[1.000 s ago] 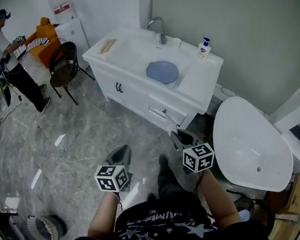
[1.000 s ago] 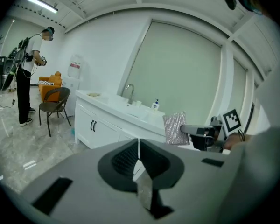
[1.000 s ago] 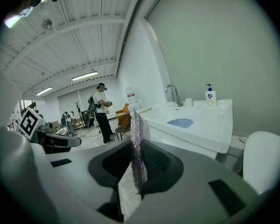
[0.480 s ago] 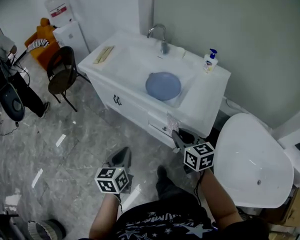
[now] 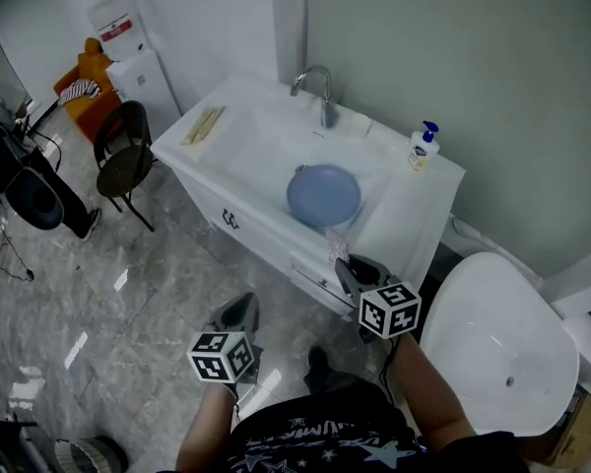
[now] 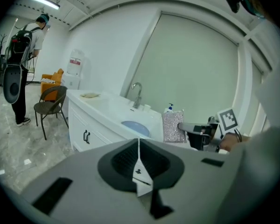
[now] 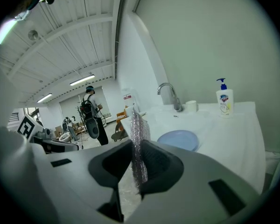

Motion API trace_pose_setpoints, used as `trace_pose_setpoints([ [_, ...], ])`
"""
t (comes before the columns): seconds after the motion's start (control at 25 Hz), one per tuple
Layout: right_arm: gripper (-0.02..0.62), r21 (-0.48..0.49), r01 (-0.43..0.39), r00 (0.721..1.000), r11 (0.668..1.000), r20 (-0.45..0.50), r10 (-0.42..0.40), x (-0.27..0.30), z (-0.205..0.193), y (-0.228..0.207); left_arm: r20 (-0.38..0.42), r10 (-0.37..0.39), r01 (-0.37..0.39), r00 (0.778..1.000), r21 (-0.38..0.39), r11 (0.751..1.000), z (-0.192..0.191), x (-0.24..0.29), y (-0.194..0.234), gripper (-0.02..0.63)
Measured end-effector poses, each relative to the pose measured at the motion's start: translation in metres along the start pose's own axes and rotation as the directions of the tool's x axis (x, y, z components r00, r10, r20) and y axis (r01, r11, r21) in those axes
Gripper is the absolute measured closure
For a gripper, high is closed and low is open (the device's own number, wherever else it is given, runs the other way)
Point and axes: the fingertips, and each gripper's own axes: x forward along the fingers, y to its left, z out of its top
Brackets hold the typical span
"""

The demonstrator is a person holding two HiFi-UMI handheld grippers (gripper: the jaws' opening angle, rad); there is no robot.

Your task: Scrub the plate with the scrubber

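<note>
A blue plate (image 5: 323, 194) lies in the white sink counter (image 5: 404, 215); it also shows in the left gripper view (image 6: 135, 127) and the right gripper view (image 7: 178, 139). My right gripper (image 5: 342, 262) is shut on a silver mesh scrubber (image 7: 139, 146), held upright just short of the counter's front edge; the scrubber (image 5: 336, 247) sticks up from its jaws. My left gripper (image 5: 236, 310) is shut with nothing in it (image 6: 139, 164), over the floor, left of and nearer than the counter.
A faucet (image 5: 318, 79), a small cup (image 7: 192, 106) and a soap bottle (image 5: 422, 146) stand at the counter's back. A flat tan object (image 5: 205, 124) lies at its left end. A chair (image 5: 124, 146), a person (image 6: 22, 62) and a white bathtub (image 5: 497, 343) are nearby.
Both grippers have come closer to the sink counter, which has drawn nearer in the head view. The right gripper still holds the scrubber; the left stays shut.
</note>
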Motion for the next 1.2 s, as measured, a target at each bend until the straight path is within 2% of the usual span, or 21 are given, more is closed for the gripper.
trace_pose_setpoints([
  [0.52,0.520,0.005,-0.034,0.999,0.999,-0.013,0.034,0.045,0.024,-0.059,-0.007,0.025,-0.025,1.000,-0.001,1.000,0.031,0.070,-0.005,0.584],
  [1.0,0.518,0.033,-0.064,0.998,0.997,-0.006,0.064,0.056,0.034,-0.076,-0.010,0.030,-0.030,0.999,-0.021,0.999,0.042,0.091,-0.005,0.584],
  [1.2,0.518,0.001,-0.065,0.998,0.998,-0.023,0.065,0.060,0.032,-0.078,-0.027,0.009,-0.009,1.000,-0.003,1.000,0.050,0.107,0.000,0.584],
])
